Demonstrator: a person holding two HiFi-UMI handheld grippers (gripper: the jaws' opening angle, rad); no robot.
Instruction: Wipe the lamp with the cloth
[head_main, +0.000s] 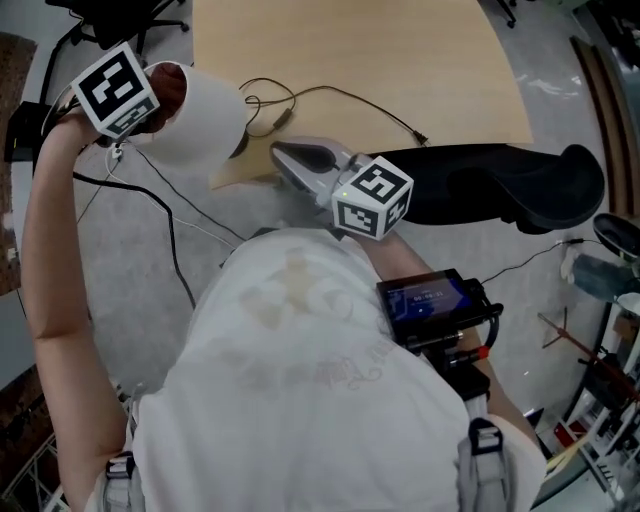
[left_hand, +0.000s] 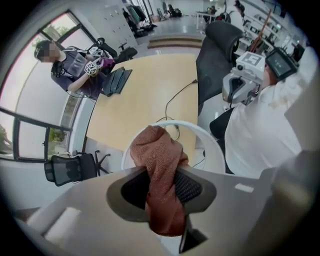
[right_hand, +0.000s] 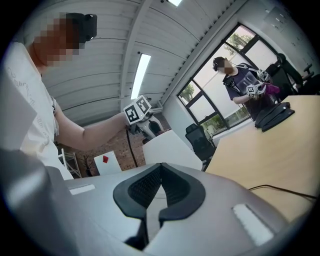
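Left gripper (left_hand: 161, 176) raised, pointing steeply down, jaws clamped on a rust-brown terry cloth (left_hand: 157, 150). The bunched cloth pokes into the open mouth of the white lampshade (head_main: 205, 115), its round rim just beyond the cloth in the left gripper view. Right gripper (head_main: 282, 156) level, tips just beside the shade's lower end, jaws drawn together, nothing seen between them. Tan table (head_main: 400, 60) behind, black cable (head_main: 340, 95) across it.

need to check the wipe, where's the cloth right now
The rust-brown cloth is clamped in the left gripper, its end at the mouth of the white lampshade, upper left in the head view, beside the wooden table.
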